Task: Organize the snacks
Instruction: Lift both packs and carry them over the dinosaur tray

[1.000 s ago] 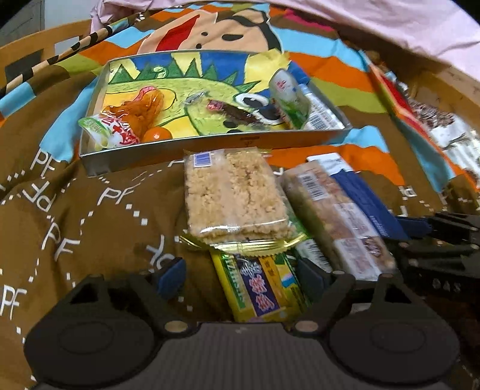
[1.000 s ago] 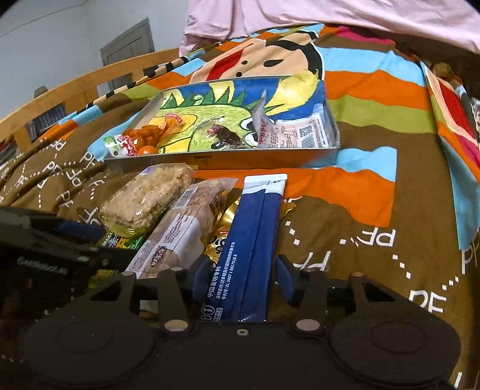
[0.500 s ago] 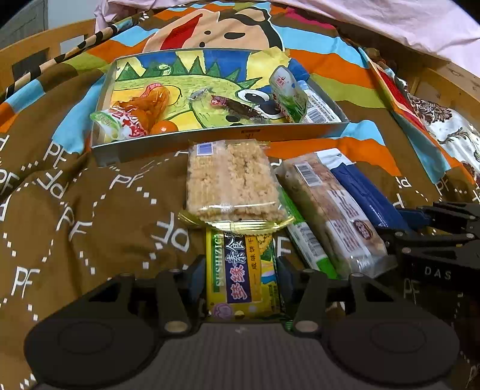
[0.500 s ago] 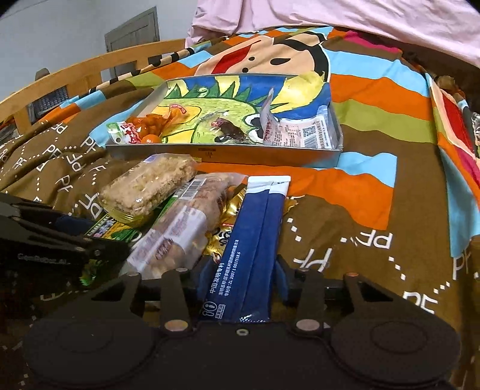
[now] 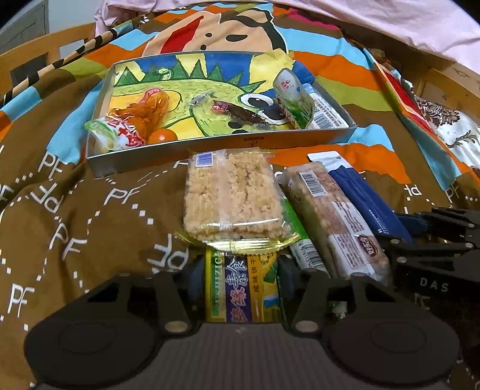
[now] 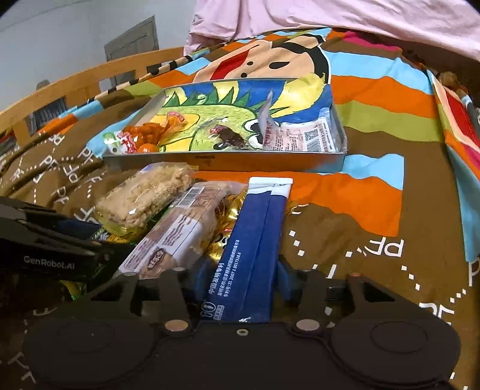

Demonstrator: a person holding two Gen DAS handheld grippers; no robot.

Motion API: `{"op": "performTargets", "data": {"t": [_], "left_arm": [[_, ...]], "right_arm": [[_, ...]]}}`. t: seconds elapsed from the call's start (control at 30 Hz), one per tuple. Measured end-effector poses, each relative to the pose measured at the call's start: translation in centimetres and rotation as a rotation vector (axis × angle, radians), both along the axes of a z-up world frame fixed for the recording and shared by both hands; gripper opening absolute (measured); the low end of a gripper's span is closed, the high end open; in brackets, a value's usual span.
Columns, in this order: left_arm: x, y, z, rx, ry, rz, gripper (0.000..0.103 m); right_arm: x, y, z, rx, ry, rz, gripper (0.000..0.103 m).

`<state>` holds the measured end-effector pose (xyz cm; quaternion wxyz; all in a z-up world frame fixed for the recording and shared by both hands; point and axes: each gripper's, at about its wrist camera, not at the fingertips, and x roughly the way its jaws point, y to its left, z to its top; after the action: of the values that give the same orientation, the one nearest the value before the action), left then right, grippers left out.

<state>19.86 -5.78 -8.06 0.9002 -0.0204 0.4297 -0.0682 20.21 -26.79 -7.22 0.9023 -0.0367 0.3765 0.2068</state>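
My left gripper (image 5: 238, 276) is shut on a yellow-green cracker packet (image 5: 240, 288), whose far end lies under a clear pack of puffed-rice cake (image 5: 232, 198). My right gripper (image 6: 244, 273) is shut on a long blue packet (image 6: 255, 240). Between them lies a brown biscuit bar with a barcode (image 5: 333, 222), which also shows in the right wrist view (image 6: 180, 231). Beyond stands a shallow tin tray with a dinosaur picture (image 5: 222, 144) holding several snacks: orange sweets (image 5: 144, 111), a small dark wrapped snack (image 5: 237, 109) and a white-green pouch (image 5: 292, 100).
Everything rests on a bed with a brown and striped cartoon quilt (image 5: 75, 225). A wooden bed rail (image 6: 75, 90) runs along the left. A pink blanket (image 6: 330, 18) lies at the far end. A gold wrapper (image 6: 225, 219) sits under the bars.
My left gripper's fingers have closed from wide apart onto the yellow-green packet. The right gripper stays shut on the blue packet; both views have shifted slightly.
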Motion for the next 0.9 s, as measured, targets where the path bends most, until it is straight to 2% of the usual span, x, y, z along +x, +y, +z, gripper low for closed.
{"op": "performTargets", "data": {"t": [0.17,0.6,0.7,0.9], "left_arm": [[-1.3,0.5,0.4,-0.034,0.02,0.008,0.052],[-4.8,2.3,2.0,-0.176,0.06,0.047,0.052],[-5.5,2.4,2.6,-0.184,0.031,0.041,0.052],[-6.0,2.4,4.0,-0.218,-0.023,0.022,0.052]], "right_arm": [[-0.7,-0.2,0.7,-0.021,-0.003,-0.019,0.042],[-5.4,2.1,1.9,-0.329,-0.226,0.076,0.04],[-5.9,2.1,2.4,-0.35,-0.274,0.07,0.04],[-6.7,2.2,3.9,-0.332,-0.371,0.06,0.04]]}}
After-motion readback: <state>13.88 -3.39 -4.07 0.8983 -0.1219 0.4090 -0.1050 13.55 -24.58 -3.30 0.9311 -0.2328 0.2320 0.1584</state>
